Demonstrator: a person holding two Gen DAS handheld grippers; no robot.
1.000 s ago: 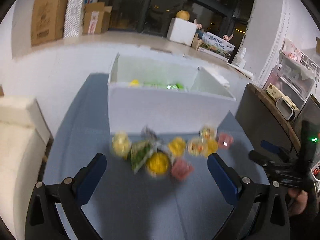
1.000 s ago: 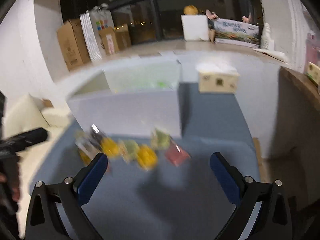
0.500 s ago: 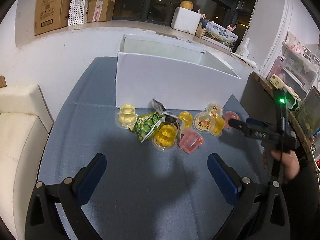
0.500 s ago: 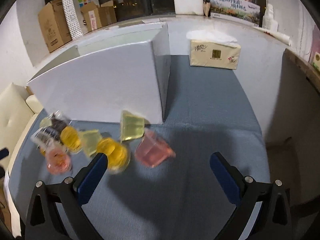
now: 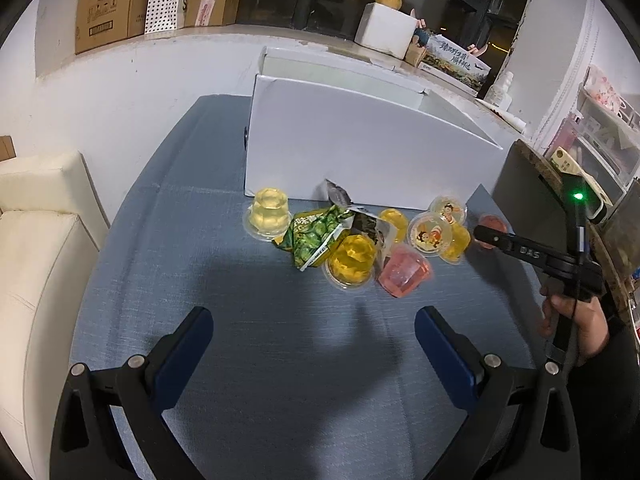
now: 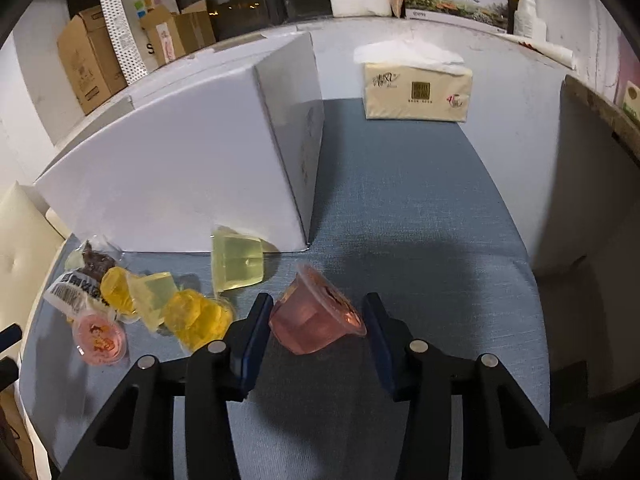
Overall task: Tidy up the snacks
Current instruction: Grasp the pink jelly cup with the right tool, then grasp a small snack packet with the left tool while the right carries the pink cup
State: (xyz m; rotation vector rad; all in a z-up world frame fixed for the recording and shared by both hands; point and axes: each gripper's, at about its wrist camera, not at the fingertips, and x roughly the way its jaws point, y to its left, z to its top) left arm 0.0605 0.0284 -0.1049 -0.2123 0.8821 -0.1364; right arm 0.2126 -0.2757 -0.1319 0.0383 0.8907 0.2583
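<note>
The right gripper (image 6: 316, 320) has just been closing its jaws around a pink jelly cup (image 6: 314, 322) lying tilted on the blue tablecloth (image 6: 420, 220) — the pads look to be touching its sides. The left gripper (image 5: 314, 334) hangs wide and empty near the snack pile — jelly cups and a green snack packet (image 5: 316, 236) — before the white box (image 5: 360, 148).
</note>
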